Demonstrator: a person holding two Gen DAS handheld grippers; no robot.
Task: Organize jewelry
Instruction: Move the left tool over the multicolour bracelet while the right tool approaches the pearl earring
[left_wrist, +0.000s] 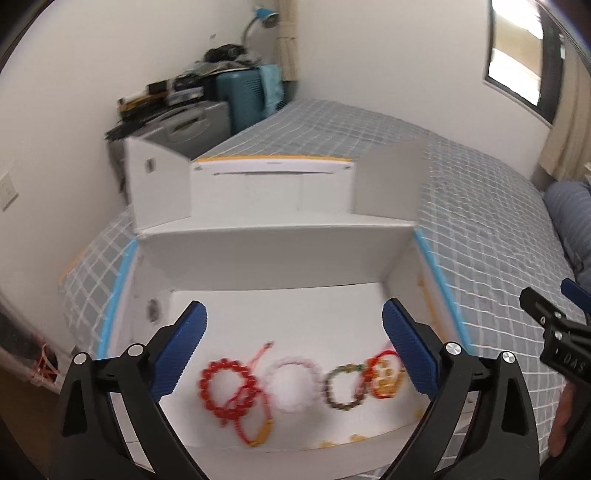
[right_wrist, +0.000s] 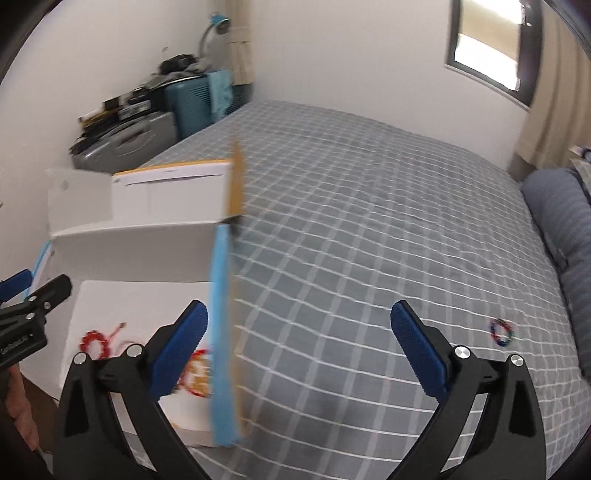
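Observation:
An open white box (left_wrist: 273, 258) sits on the bed. On its floor lie a red bead bracelet (left_wrist: 225, 387), a white bead bracelet (left_wrist: 293, 386), a green bead bracelet (left_wrist: 343, 387) and a red cord piece with gold charms (left_wrist: 384, 376), in a row. My left gripper (left_wrist: 293, 345) is open and empty, hovering above them. My right gripper (right_wrist: 299, 347) is open and empty, over the box's blue-edged right wall (right_wrist: 221, 332) and the bed. A multicolour bead bracelet (right_wrist: 501, 332) lies alone on the bedspread to its right. The right gripper's tip shows in the left wrist view (left_wrist: 543, 314).
The grey checked bedspread (right_wrist: 369, 221) stretches right and back. The box's raised lid flaps (left_wrist: 388, 181) stand behind the compartment. Suitcases and clutter (left_wrist: 207, 110) fill the far corner. A pillow (right_wrist: 565, 229) lies at the right edge, under a window (right_wrist: 487, 48).

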